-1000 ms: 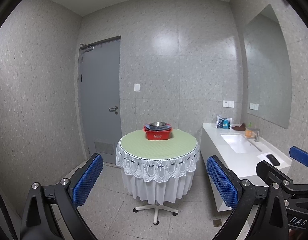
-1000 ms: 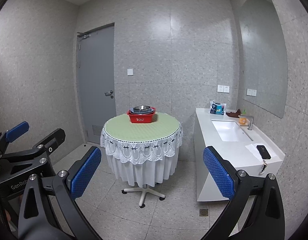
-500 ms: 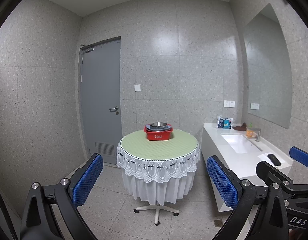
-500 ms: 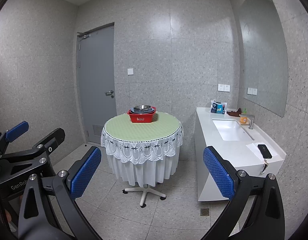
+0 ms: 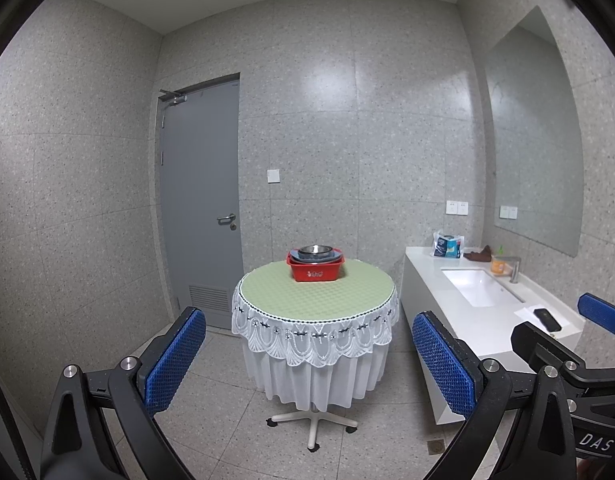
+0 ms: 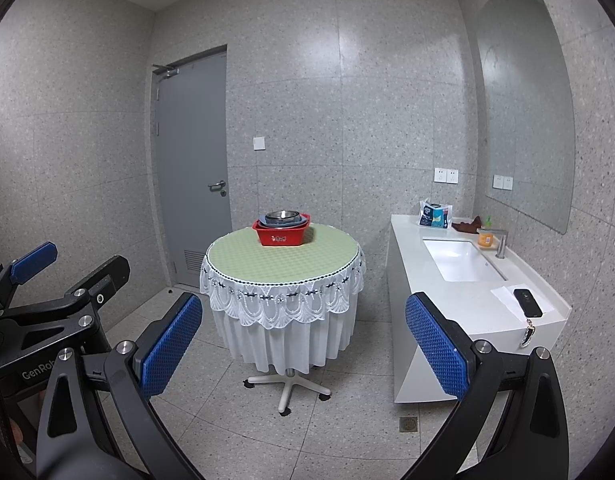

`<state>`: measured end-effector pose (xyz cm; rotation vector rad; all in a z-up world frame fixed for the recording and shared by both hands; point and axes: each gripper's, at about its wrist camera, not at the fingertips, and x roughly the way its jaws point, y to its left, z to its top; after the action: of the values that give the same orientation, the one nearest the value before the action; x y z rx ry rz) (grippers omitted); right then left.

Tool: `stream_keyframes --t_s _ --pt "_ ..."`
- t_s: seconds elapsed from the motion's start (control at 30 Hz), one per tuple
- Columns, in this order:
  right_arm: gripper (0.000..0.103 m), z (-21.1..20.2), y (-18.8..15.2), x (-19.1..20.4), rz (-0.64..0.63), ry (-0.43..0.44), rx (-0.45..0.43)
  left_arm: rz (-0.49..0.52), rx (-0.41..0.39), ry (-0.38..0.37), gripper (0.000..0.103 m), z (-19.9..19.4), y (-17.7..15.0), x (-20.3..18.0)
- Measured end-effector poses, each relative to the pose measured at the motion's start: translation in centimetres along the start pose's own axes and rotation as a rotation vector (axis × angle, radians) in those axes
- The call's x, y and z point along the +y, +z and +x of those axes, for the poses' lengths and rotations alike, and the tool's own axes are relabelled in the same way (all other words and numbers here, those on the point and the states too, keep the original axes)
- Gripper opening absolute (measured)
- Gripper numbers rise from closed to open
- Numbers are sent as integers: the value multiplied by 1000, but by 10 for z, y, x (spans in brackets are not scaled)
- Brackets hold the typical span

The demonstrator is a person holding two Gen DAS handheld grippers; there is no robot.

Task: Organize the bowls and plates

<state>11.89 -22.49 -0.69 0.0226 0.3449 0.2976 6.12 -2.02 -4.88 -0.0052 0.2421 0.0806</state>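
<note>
Standing well back from the round table [image 5: 315, 288], both tongs gape wide, holding nothing: left tongs [image 5: 309, 364], right tongs [image 6: 303, 344]. A red basin [image 5: 316, 271] sits at the table's far edge, with bluish plates [image 5: 297, 257] and a steel bowl [image 5: 316, 249] stacked inside it. To the right, a white sink [image 6: 463, 264]; a phone [image 6: 528, 302] lies near its front corner.

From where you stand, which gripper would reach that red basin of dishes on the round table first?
Hard to call. Both grippers, left and right, hang open and far from the red basin. The basin sits near centre for the left and left of centre for the right, so perhaps the left.
</note>
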Motion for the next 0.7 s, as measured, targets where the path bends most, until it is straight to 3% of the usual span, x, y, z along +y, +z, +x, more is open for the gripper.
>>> stream_keyframes --t_s 0.7 --pt "103 1 1 2 2 -2 -1 3 -2 2 102 1 -3 3"
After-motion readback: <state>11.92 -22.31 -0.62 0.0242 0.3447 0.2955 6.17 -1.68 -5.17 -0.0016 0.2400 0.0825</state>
